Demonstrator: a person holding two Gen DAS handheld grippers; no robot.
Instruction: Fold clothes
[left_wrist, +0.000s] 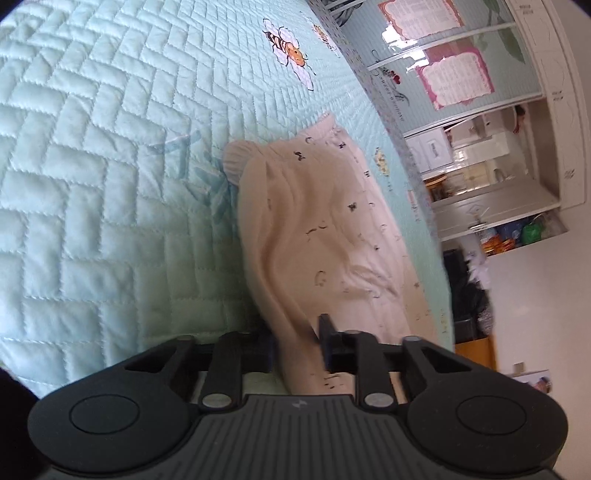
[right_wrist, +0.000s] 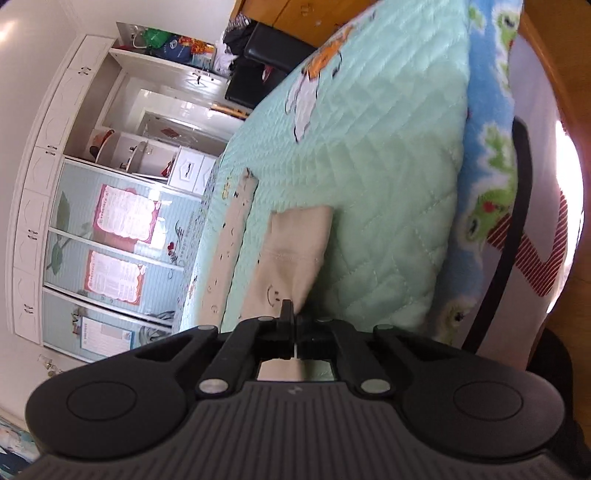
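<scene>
Right up against the lens, the left gripper (left_wrist: 295, 343) is clamped on a bunched fold of the cream printed garment (left_wrist: 314, 229), which trails away across the mint quilted bedspread (left_wrist: 92, 166) toward its far ruffled end. The right gripper (right_wrist: 291, 325) is pinched tight on a near edge of the same cloth (right_wrist: 291, 251). It looks light, thin and floppy, so I'd guess it sags between grips; hems and corners are the best spots to grab. Off past the bed stands a wardrobe (right_wrist: 110, 229).
</scene>
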